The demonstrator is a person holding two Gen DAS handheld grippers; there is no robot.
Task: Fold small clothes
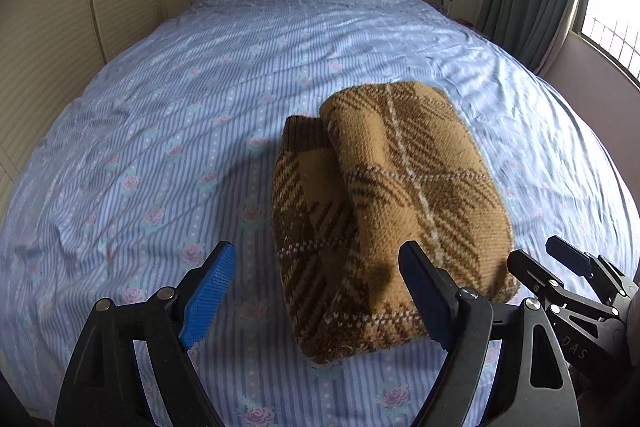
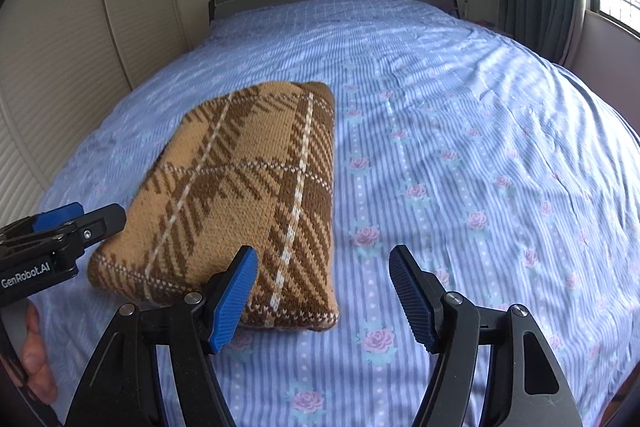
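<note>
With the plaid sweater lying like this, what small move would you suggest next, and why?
Probably withdraw both grippers. The sweater already lies as a compact folded bundle on the bed sheet, and the left gripper and right gripper are open, holding nothing.

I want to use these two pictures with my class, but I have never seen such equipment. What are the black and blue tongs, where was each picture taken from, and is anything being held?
There is no robot here: a person holds one claw in each hand. Each picture comes from a wide-angle camera on a claw, looking along its blue fingers. One view shows the left claw, the other the right claw. A folded brown plaid sweater lies on a bed sheet with blue stripes and pink roses. Both claws are open and hold nothing.
</note>
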